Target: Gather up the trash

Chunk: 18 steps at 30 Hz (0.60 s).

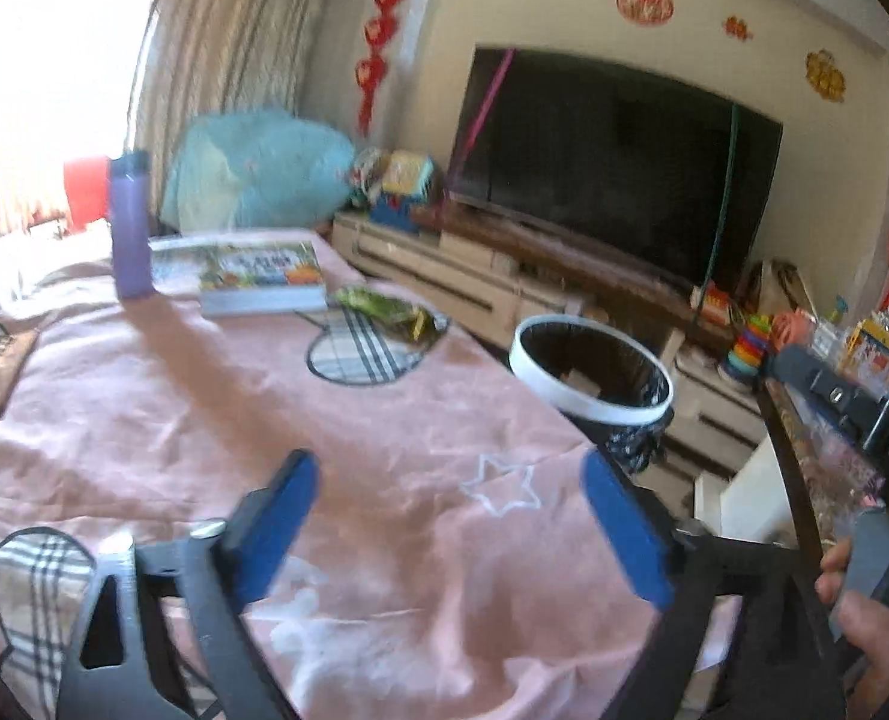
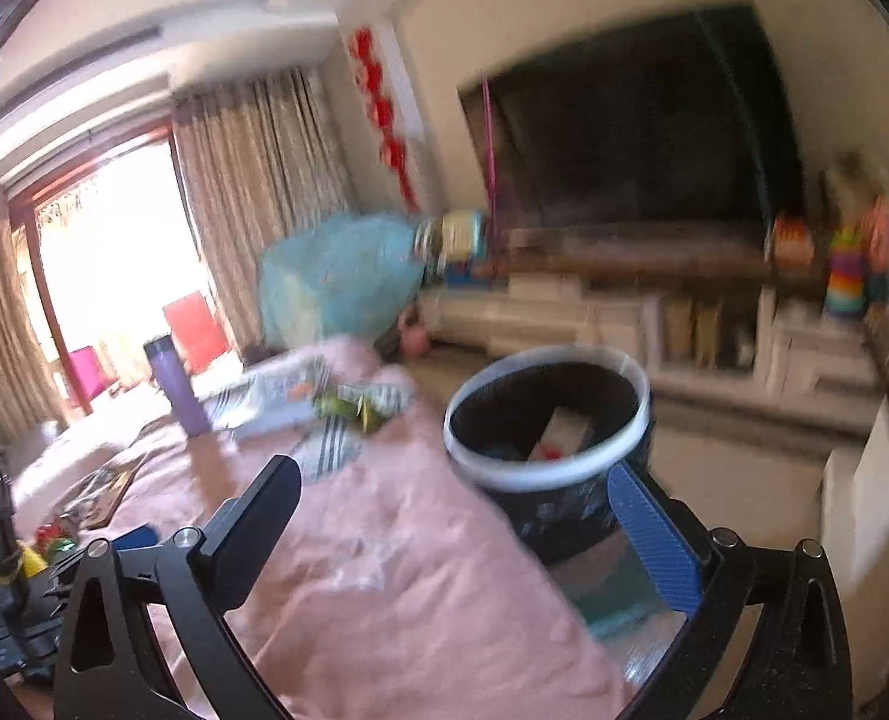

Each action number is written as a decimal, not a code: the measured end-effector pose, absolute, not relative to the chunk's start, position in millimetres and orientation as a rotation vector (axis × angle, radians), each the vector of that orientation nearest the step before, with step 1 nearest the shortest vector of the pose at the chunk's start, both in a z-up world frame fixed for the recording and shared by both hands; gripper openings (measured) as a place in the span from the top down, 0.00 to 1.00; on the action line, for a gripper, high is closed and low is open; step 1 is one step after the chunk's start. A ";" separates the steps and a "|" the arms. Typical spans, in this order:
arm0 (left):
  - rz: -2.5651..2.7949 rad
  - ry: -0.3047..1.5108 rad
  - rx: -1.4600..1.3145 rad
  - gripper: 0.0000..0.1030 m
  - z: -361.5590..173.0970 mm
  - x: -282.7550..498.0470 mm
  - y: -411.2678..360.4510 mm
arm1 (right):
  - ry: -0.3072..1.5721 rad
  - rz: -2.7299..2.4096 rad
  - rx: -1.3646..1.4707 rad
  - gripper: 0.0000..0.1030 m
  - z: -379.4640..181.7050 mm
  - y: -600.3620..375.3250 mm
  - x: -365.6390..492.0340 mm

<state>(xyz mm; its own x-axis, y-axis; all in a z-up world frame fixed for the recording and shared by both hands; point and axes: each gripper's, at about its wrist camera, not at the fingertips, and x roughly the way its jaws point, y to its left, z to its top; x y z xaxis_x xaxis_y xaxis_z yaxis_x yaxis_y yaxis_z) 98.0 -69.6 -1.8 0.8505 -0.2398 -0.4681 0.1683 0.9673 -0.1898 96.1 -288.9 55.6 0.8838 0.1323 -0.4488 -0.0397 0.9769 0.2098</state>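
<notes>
A green snack wrapper (image 1: pixel 384 309) lies on the pink tablecloth (image 1: pixel 216 420) near the table's far edge, beside a book; it shows blurred in the right wrist view as the wrapper (image 2: pixel 354 405). A round bin with a white rim and black liner (image 1: pixel 591 375) stands off the table's right side, with scraps inside the bin (image 2: pixel 546 414). My left gripper (image 1: pixel 450 492) hangs open over the cloth, nothing between its blue pads. My right gripper (image 2: pixel 453 507) is open too, empty, close to the bin's near side.
A purple bottle (image 1: pixel 129 228) and a picture book (image 1: pixel 258 279) stand at the table's far end. A large TV (image 1: pixel 612 174) on a low cabinet (image 1: pixel 474 282) with toys lines the far wall. A hand (image 1: pixel 864 612) holding the other gripper shows at the lower right.
</notes>
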 end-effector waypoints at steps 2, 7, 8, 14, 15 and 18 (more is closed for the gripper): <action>-0.182 0.459 -0.130 0.01 -4.8 80.8 -68.4 | 0.386 0.048 0.158 0.00 63.7 -286.0 80.0; -0.139 0.388 -0.035 0.01 -11.3 48.0 -79.0 | 0.365 0.028 0.130 0.00 51.6 -285.5 69.1; -0.129 0.373 -0.024 0.01 -11.1 42.0 -80.2 | 0.374 0.032 0.130 0.00 48.9 -285.2 69.3; -0.079 0.345 0.003 0.01 -13.5 32.9 -86.3 | 0.412 0.048 0.103 0.00 31.8 -278.2 65.4; -0.070 0.344 0.009 0.01 -14.1 29.9 -86.7 | 0.415 0.042 0.100 0.00 29.8 -277.3 62.9; -0.059 0.340 0.015 0.01 -15.5 27.6 -88.2 | 0.404 0.033 0.106 0.00 28.5 -277.4 58.3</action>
<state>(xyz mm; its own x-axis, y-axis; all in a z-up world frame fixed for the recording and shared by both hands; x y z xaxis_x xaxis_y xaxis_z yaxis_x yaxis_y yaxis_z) 27.6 -88.2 -15.5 0.9409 -0.0548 -0.3342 0.0599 0.9982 0.0050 58.3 -277.4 28.5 0.9189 0.0531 -0.3909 -0.0109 0.9939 0.1094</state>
